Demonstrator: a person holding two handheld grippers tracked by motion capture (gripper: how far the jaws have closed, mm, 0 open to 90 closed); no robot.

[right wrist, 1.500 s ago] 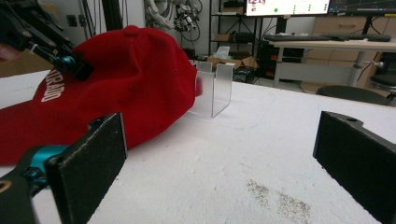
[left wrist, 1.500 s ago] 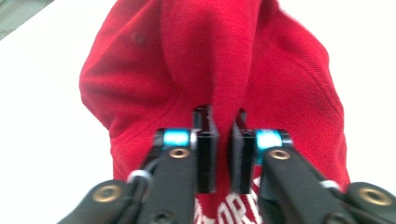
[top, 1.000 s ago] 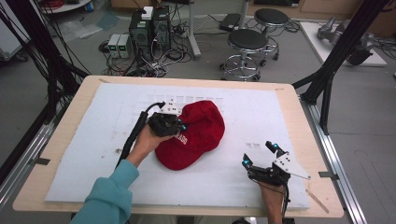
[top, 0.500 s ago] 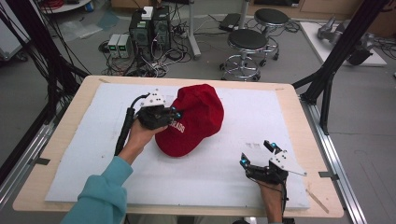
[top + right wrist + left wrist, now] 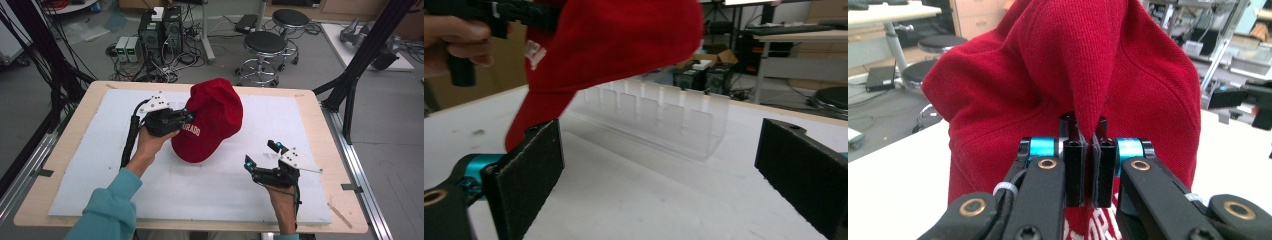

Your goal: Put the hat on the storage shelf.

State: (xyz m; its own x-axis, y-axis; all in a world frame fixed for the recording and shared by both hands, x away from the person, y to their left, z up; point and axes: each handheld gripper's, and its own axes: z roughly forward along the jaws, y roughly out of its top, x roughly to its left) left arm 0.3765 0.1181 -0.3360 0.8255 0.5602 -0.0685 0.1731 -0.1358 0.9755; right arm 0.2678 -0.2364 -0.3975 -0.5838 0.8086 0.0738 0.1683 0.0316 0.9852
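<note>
Item: red cap (image 5: 212, 125), knitted or woven crown with white lettering on the front, held raised over the white mat (image 5: 300, 125) that covers the wooden table (image 5: 90, 100). The cap is seen tilted up, its brim end hanging low near the mat and its crown lifted toward the far edge. Left gripper (image 5: 182, 117): jaws brought together and clamped on a fold of the cap's fabric, as is shown plainly in the left gripper view, where the red cloth (image 5: 1068, 75) is pinched between the two black pads. Right gripper (image 5: 262, 156): jaws held wide apart with nothing between them, poised over the near right part of the mat, well apart from the cap; in the right gripper view the cap (image 5: 614, 40) is seen hanging ahead and above, with the left gripper (image 5: 499, 17) gripping it at upper left. A clear plastic divided rack (image 5: 659, 120) is seen standing on the mat behind the cap in that same view. Progress, as judged: the cap has been grasped and lifted by one side; a second hold by the open right gripper is judged not yet made, and any shaping, placing or setting down of the cap is judged to be left.
</note>
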